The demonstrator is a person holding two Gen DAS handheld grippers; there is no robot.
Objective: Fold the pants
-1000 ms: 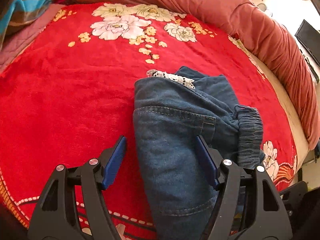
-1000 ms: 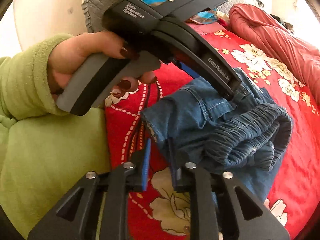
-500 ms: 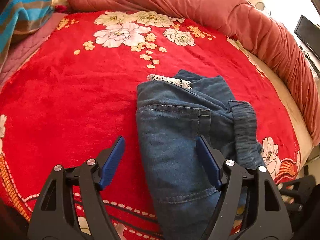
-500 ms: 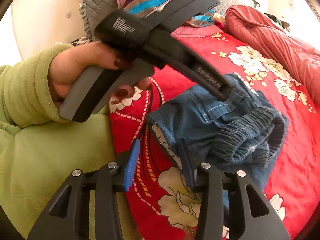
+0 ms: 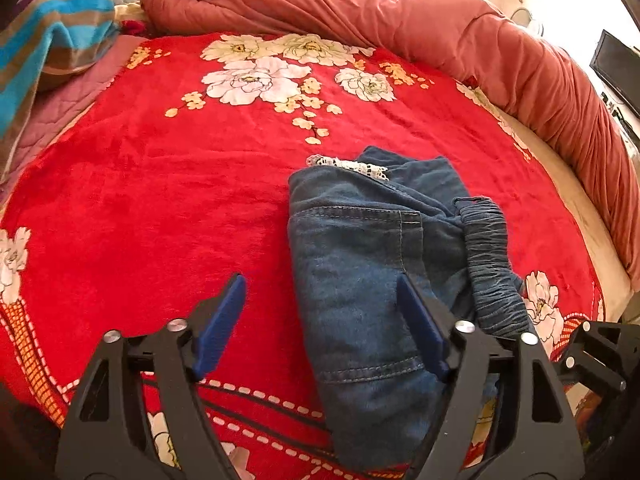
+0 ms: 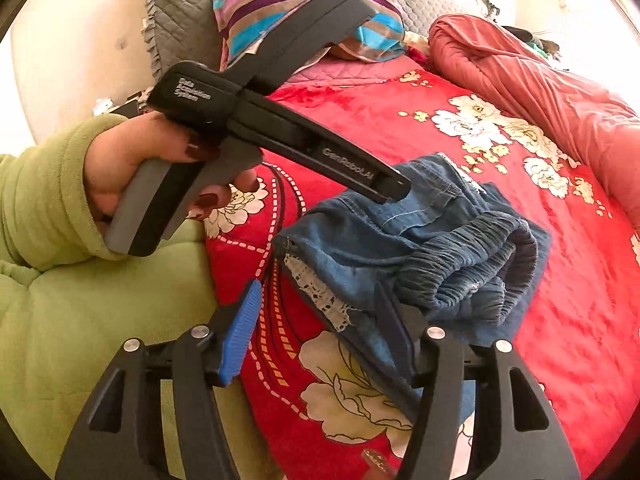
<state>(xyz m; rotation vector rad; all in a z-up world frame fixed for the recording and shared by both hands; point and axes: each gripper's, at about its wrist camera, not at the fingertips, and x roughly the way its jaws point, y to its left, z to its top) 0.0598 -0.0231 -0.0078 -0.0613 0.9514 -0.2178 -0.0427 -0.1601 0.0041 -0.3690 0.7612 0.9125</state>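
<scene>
Since the earlier frames the right gripper [image 6: 320, 332] has just been opening, its jaws spreading from a near pinch on the denim edge to a wide gap, and the left gripper [image 5: 320, 324] has just been opening a little further too; the folded bundle has settled flatter on the blanket. The pants [image 5: 372, 264] lie folded into a compact packet on the red floral blanket [image 5: 160, 208], at about 4 o'clock from the white flower cluster in the left wrist view. They look soft, light and limp, denim with some body at the seams, so they should bunch rather than slide; the gathered elastic waistband [image 6: 472, 256] and the stitched pocket edge look like the firmest places to take hold. The left gripper stands wide, 1 pad over bare blanket and 1 over the denim, pressing nothing. The right gripper is parted with the lace-trimmed edge [image 6: 320, 296] between its jaws, not clamped.
</scene>
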